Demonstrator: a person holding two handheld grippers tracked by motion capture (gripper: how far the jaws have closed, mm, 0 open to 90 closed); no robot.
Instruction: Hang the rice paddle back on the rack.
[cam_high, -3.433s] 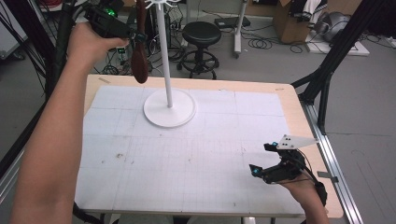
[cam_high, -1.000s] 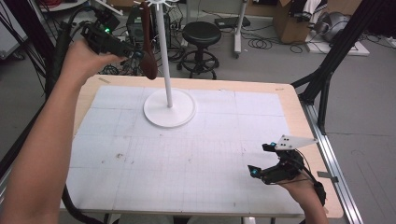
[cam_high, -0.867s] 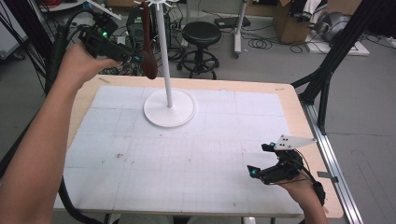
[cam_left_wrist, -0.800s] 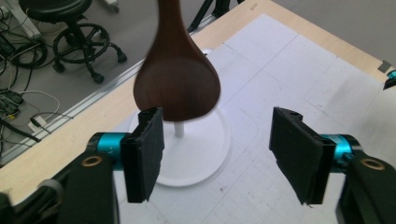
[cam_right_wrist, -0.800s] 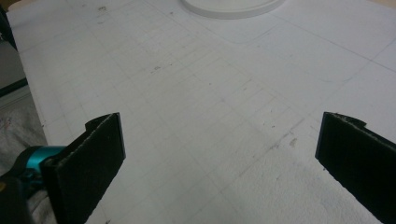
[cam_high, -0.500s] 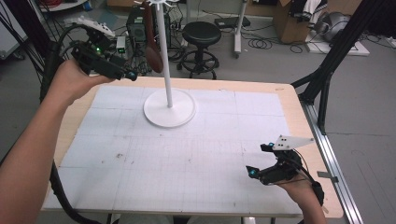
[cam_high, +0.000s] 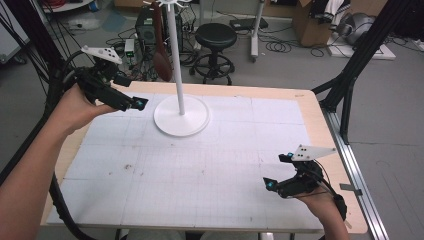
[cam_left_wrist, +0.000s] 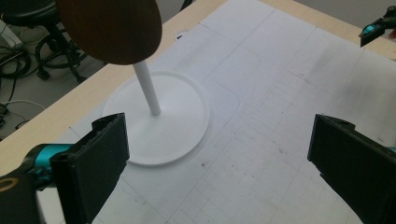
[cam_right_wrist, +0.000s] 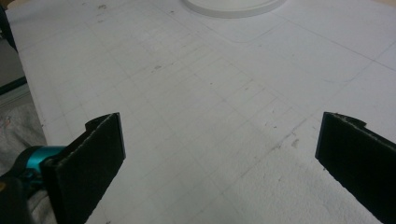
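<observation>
Left gripper (cam_high: 134, 103) has drawn down and away from the spoon (cam_high: 161, 59), its jaws having just been opening and now spread with nothing between. Spoon hangs from the white stand (cam_high: 181, 116) beyond. Right gripper (cam_high: 270, 184), released and empty, rests low over the tabletop (cam_high: 210, 175).

The stand (cam_high: 181, 116) sits on the bench (cam_high: 310, 107) at upper centre of the high view. The spoon (cam_high: 161, 62) hangs left of its pole. Left tongs (cam_high: 134, 103) hover at upper left, right tongs (cam_high: 277, 172) at lower right.
</observation>
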